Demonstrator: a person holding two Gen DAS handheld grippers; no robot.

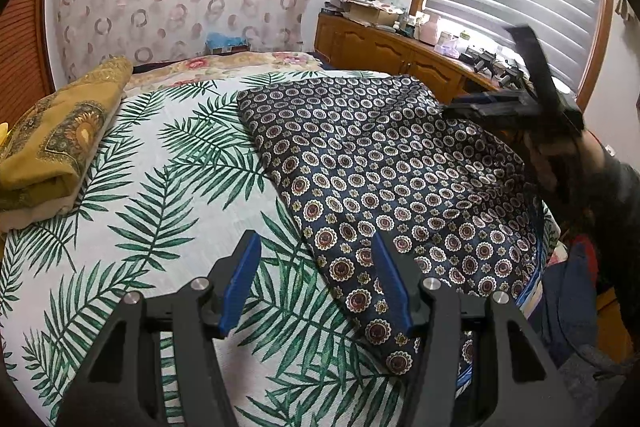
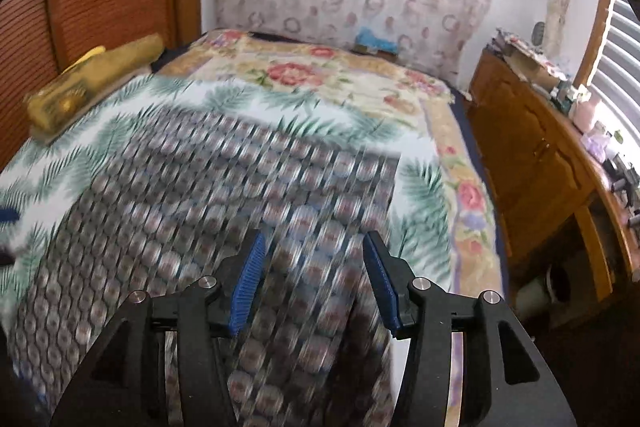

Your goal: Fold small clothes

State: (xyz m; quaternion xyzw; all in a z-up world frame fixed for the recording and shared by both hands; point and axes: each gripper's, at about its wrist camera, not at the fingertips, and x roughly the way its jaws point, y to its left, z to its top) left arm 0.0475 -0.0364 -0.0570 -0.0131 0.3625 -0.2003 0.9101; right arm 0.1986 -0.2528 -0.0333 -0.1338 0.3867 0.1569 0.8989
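I can read no text, label, brand or number anywhere in either of my views. The boxes and small bottles on the wooden cabinet (image 1: pixel 400 47) under the window are too small and blurred for me to make out any print. The dark cloth (image 1: pixel 380 179) carries only a medallion pattern, no lettering.

Each gripper, the left gripper (image 1: pixel 316 283) and the right gripper (image 2: pixel 312 279), has a black plastic frame with triangular cut-outs, round silver screws at the joints and two ribbed blue pads. A dark grey sleeve (image 1: pixel 616 187) covers one arm.
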